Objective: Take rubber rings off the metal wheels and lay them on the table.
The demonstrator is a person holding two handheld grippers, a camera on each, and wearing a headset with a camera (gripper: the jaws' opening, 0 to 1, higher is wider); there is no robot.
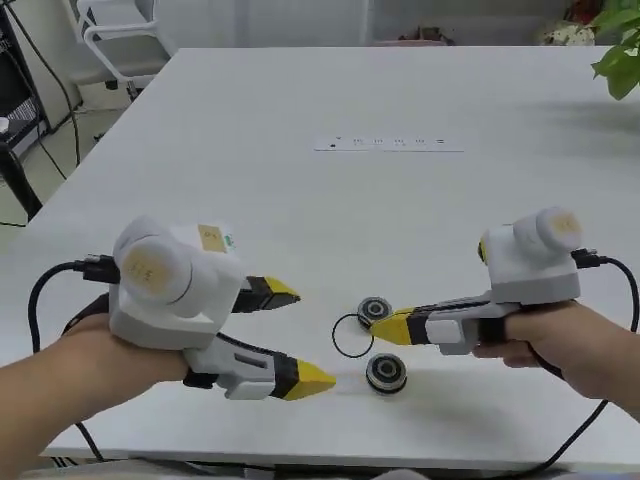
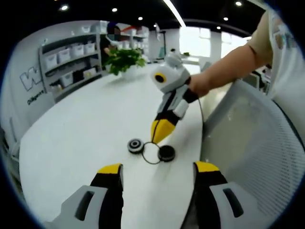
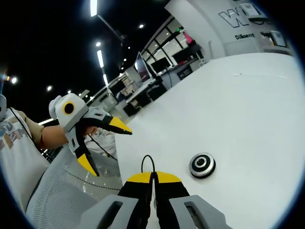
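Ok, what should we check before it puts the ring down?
1. Right gripper shut on the ring: ok.
2. Ring free of the far wheel and the near wheel: cannot tell, it sits close between them.
3. Bare table next to the wheels to lay it on: ok.
4. Left gripper open and apart from the ring: ok.

The left claw (image 2: 157,169) stood spread over the white desk (image 2: 86,129); ahead, the right claw (image 2: 162,132) pinched a rubber ring (image 2: 152,163) lying between two metal wheels (image 2: 136,145) (image 2: 167,152).
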